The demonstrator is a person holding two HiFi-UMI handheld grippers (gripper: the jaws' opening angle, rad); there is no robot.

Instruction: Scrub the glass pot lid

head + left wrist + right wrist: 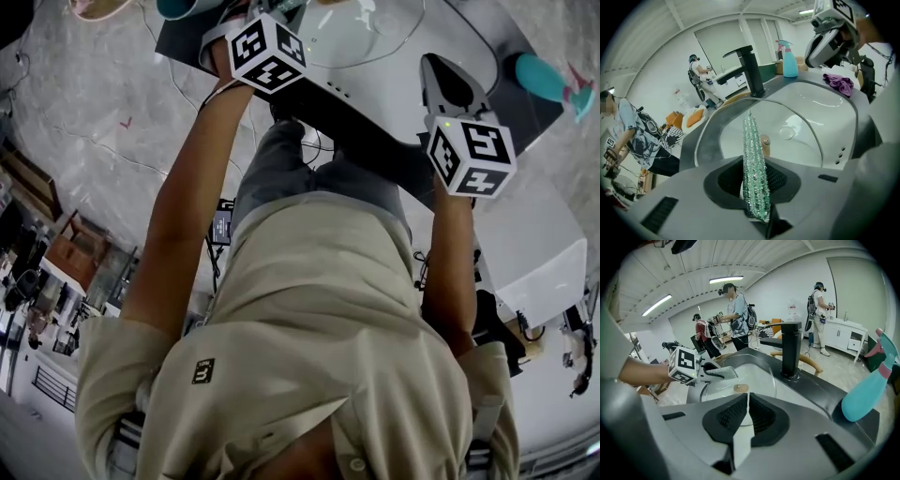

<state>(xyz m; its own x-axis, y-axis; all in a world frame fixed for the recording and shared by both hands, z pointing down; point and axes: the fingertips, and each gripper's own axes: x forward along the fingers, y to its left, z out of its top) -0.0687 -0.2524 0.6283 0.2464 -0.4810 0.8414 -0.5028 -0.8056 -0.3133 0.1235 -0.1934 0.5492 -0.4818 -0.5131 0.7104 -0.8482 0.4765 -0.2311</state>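
Left tool: pinching an upright green scrub pad, low centre of its view; forearm stretched straight forward.
Right tool: pads pressed together, seemingly empty; arm extended, wrist level.
Glass lid: in the white sink, just beyond the pad.
Scrubbing well: probably lay the pad flat on the glass, circle outward from the knob, and steady the rim.

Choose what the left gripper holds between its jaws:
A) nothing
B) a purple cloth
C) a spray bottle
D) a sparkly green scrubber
D: the left gripper view shows the left gripper with its jaws closed on a sparkly green scrubber that sticks out over the sink.
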